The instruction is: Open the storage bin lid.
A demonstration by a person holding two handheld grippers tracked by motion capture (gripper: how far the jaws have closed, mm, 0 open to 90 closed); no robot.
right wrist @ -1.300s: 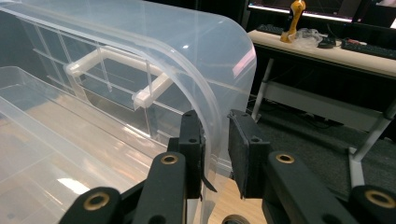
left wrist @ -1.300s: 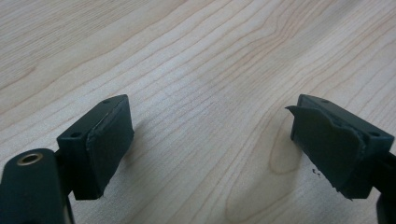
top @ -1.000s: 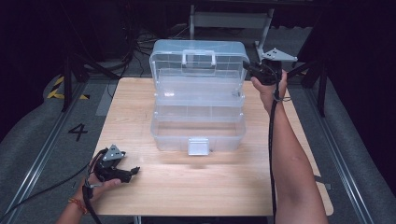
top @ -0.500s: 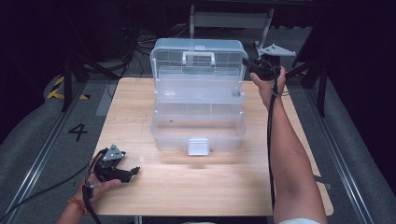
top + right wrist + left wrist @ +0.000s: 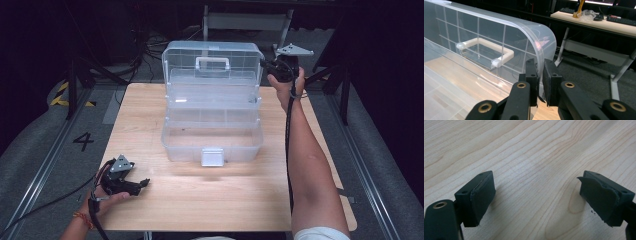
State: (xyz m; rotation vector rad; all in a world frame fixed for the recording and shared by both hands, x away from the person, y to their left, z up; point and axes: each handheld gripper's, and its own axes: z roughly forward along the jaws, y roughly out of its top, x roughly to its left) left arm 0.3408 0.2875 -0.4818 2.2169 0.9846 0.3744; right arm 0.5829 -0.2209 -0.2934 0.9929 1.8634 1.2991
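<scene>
open lid [image 5: 214,60] upright, long axis crosswise

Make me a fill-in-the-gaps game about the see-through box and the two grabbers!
1. The right gripper is shut on the edge of the box's ____.
2. The left gripper has its jaws ____ above the table.
3. The handle on the clear box is ____ in colour.

Missing words: lid; open; white

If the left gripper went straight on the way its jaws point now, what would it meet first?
Most likely the light wooden tabletop itself: the left gripper, jaws open with nothing between them, points low across bare wood grain. In the high view the clear plastic storage box lies farther off to the side, probably outside that line.
</scene>
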